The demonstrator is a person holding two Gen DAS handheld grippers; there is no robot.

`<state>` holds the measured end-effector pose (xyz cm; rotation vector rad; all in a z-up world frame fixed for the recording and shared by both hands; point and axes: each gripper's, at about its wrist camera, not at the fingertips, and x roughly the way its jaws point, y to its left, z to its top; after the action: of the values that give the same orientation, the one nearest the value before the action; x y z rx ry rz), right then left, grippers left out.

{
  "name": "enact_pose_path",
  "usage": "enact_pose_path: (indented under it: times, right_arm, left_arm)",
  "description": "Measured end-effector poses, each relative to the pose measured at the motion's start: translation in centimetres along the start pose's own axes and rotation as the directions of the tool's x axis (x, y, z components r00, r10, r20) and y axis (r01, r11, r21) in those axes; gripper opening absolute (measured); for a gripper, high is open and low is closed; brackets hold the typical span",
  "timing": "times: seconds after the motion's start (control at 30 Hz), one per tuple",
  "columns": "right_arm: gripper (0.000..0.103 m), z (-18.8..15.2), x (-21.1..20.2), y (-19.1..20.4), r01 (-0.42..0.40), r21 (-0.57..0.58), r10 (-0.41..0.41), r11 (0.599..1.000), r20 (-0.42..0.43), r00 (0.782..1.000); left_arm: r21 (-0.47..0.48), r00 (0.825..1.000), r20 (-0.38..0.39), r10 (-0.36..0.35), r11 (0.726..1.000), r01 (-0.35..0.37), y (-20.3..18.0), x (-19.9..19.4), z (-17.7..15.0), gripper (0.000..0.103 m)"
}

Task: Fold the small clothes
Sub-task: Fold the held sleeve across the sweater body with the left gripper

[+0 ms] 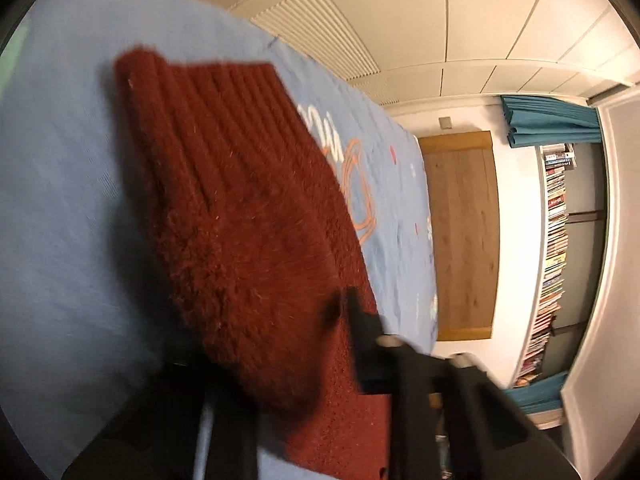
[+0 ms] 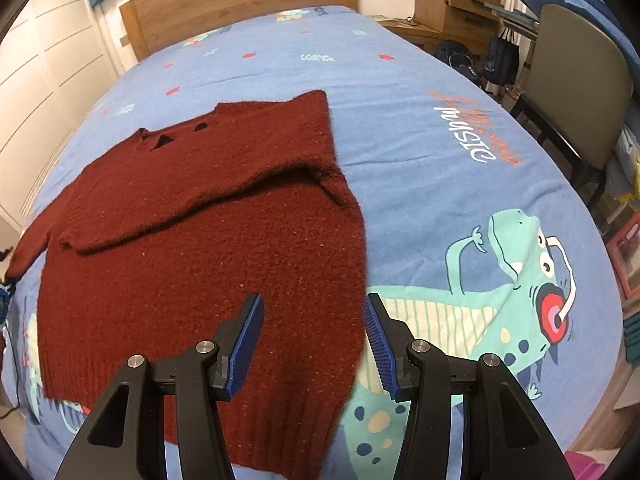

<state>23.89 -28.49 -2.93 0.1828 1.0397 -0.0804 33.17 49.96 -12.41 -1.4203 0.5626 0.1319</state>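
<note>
A dark red knitted sweater (image 2: 200, 240) lies flat on the blue cartoon-print bed cover (image 2: 440, 200), neck toward the headboard. One sleeve is folded across its chest. The other sleeve (image 2: 28, 248) reaches out to the left edge. In the left wrist view a ribbed-ended part of the sweater (image 1: 240, 200) runs from the bed down into my left gripper (image 1: 336, 320), which is shut on the knit; one finger is hidden under the cloth. My right gripper (image 2: 314, 312) hangs open just above the sweater's lower right edge, with nothing pinched between its blue pads (image 2: 250, 336).
A wooden headboard (image 2: 240, 4) stands at the far end of the bed, with white wardrobe doors (image 2: 48, 60) to the left. A grey chair (image 2: 576, 100) and a wooden desk (image 2: 452, 4) stand on the right. A bookshelf (image 1: 552, 260) and teal curtains (image 1: 548, 120) show in the left wrist view.
</note>
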Motion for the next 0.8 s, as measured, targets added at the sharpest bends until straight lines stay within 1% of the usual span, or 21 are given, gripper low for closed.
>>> enact_pose_path:
  times: [0.13, 0.3, 0.43, 0.53, 0.63, 0.8]
  right_arm:
    - [0.053, -0.2, -0.2, 0.3, -0.015, -0.017, 0.015, 1.0, 0.001, 1.0]
    - [0.053, -0.6, -0.4, 0.0, -0.04, 0.007, 0.04, 0.999, 0.01, 0.999]
    - [0.053, -1.1, -0.6, -0.5, -0.063, 0.03, 0.063, 0.998, 0.018, 0.998]
    - [0.053, -1.5, -1.0, -1.1, -0.079, 0.047, 0.077, 0.996, 0.029, 0.997]
    - [0.053, -2.0, -1.4, -1.9, -0.097, 0.076, 0.094, 0.992, 0.043, 0.995]
    - [0.053, -2.7, -1.8, -2.6, -0.115, 0.089, 0.11, 0.989, 0.054, 0.992]
  left_arm:
    - [-0.018, 1.0, 0.005, 0.006, 1.0, -0.006, -0.3, -0.4, 0.7, 0.005]
    - [0.026, 1.0, 0.009, -0.009, 1.0, 0.009, -2.7, -0.8, 0.8, 0.005]
    - [0.064, 0.999, -0.003, -0.038, 0.997, 0.038, -5.3, -1.0, -0.4, 0.005]
    - [0.083, 0.998, -0.02, -0.067, 0.994, 0.068, -7.7, -0.8, -1.6, 0.005]
    - [0.11, 0.994, -0.052, -0.093, 0.989, 0.099, -10.4, -0.2, -3.5, 0.004]
    - [0.16, 0.982, -0.13, -0.139, 0.974, 0.159, -15.3, 1.5, -8.0, 0.004]
